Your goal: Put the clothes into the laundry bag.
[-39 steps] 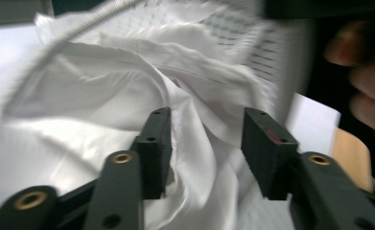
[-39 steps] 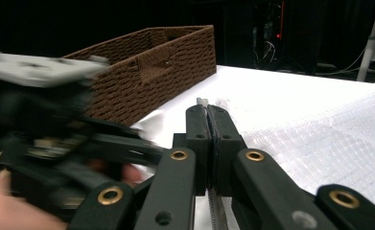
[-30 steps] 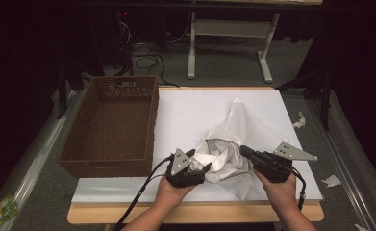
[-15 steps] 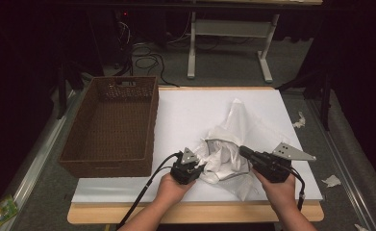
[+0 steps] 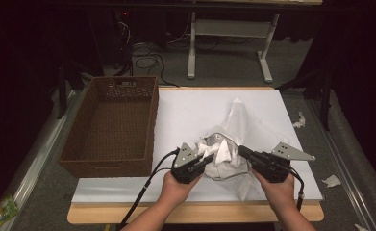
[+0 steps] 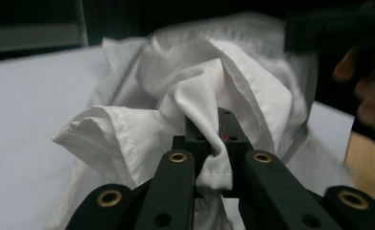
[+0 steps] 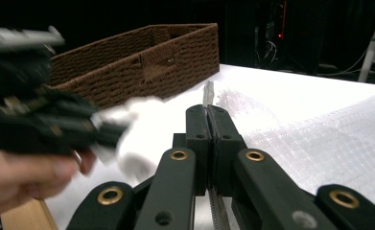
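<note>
— What's the shirt [image 5: 226,151] like?
— White, crumpled into a heap, one part trailing away across the table.
— Where does it lie?
— Between the left gripper [image 5: 206,160] and the right gripper [image 5: 241,152]; a stitched fold is pinched in the left one.

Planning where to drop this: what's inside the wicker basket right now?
The basket shows only its bare woven floor. The near wall hides the strip of floor just behind it. The white garment lies on the table beside it, pinched by the left gripper and right gripper.

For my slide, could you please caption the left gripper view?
Left gripper shut on a fold of white garment.
</note>
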Tool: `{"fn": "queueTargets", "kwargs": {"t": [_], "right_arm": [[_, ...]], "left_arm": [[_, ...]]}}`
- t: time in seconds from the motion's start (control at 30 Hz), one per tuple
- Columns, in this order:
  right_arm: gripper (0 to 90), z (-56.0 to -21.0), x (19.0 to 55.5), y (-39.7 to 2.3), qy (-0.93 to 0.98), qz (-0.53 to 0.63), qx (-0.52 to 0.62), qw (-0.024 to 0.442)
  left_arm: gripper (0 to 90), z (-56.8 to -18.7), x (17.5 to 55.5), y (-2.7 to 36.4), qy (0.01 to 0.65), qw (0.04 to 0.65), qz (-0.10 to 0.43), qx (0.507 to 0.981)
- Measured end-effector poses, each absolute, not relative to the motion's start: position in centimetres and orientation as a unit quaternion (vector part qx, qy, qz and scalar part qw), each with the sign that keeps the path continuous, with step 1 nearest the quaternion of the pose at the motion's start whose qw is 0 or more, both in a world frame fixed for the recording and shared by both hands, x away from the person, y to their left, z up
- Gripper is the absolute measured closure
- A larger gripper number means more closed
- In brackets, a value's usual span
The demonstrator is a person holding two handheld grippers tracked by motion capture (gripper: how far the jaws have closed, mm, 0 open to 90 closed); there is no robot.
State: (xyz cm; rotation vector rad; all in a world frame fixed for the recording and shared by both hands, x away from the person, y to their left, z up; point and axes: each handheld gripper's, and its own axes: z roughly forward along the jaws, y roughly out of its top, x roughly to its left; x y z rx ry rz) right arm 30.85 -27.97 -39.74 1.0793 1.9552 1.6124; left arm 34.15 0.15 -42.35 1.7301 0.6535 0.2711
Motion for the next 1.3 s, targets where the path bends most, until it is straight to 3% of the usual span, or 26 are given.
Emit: {"fn": "queueTargets", "kwargs": {"t": [0.27, 0.73, 0.9, 1.0, 1.1, 1.3], "right_arm": [[89.8, -39.1, 30.9, -27.4, 0.691, 0.587, 0.379, 0.185], [89.8, -37.8, 30.3, -28.7, 0.665, 0.616, 0.377, 0.191], [89.9, -37.4, 29.8, -29.5, 0.653, 0.632, 0.373, 0.188], [89.9, -37.4, 29.8, -29.3, 0.656, 0.631, 0.369, 0.186], [89.8, -37.7, 30.0, -29.1, 0.663, 0.624, 0.369, 0.189], [89.8, -38.0, 30.2, -28.5, 0.671, 0.613, 0.372, 0.188]], "left_arm": [[85.9, -40.9, 33.8, -1.7, 0.272, 0.595, 0.137, 0.744], [85.6, -46.0, 39.1, -10.6, 0.338, 0.563, 0.145, 0.74], [84.6, -46.8, 41.2, -10.8, 0.364, 0.535, 0.195, 0.737], [78.9, -46.4, 41.1, -10.3, 0.359, 0.536, 0.181, 0.743], [61.4, -45.6, 39.9, -9.2, 0.331, 0.541, 0.157, 0.757], [38.9, -45.0, 36.5, -6.0, 0.308, 0.556, 0.147, 0.758]]}}
